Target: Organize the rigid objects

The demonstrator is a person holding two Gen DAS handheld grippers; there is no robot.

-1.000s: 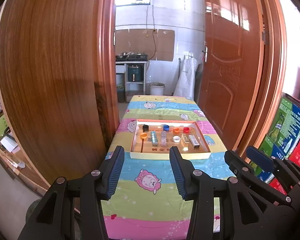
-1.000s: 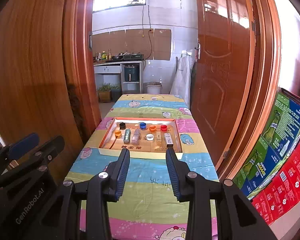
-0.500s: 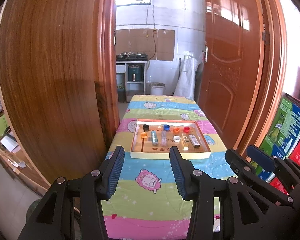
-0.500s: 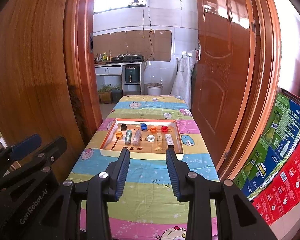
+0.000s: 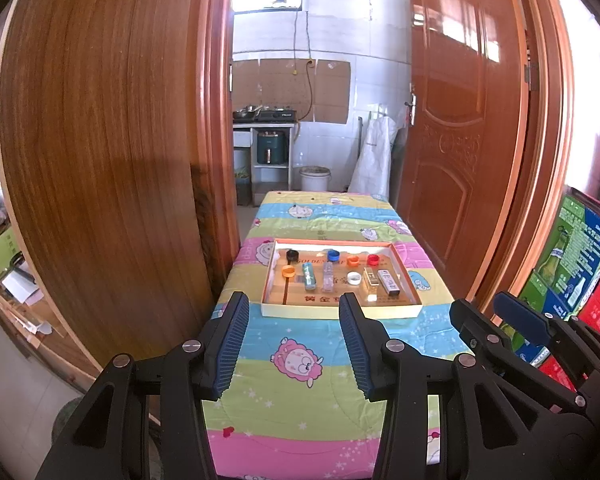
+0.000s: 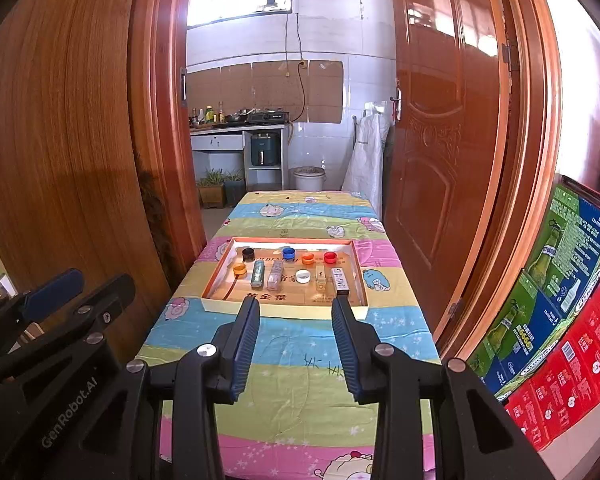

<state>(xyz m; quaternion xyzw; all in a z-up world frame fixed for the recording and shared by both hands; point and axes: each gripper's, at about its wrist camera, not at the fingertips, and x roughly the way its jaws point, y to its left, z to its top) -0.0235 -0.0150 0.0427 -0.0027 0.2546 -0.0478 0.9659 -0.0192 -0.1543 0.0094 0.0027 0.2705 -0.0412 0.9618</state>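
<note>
Hovering side by side above the near end of the worktop point(image 5: 300, 412), the left claw point(image 5: 294, 344) and the right claw point(image 6: 296, 344) both stand with fingers spread apart and nothing between them, held well back from the shallow cardboard tray point(image 5: 340, 312) that carries the task's things. Inside the tray the pieces lie in two rough rows: a black cap point(image 5: 292, 255), a blue cap point(image 5: 333, 255), an orange cap point(image 5: 353, 261) and a red cap point(image 5: 373, 259) at the far side, and nearer, another orange cap point(image 5: 288, 270), a greenish tube point(image 5: 308, 275), a clear small bottle point(image 5: 328, 278), a white cap point(image 5: 353, 278) and two small boxes point(image 5: 380, 280) lying flat side by side. Grouping by kind (caps with caps, long items laid parallel) looks deliberate, and the tray's raised rim would keep round caps from rolling off the patterned cloth. Such order would suit either a sorted tray at the end or a tidy layout set out for sorting, so the stage cannot be settled here. The claws' spread, level stance aimed at the tray suits a reach toward it or a rest away from it equally
</note>
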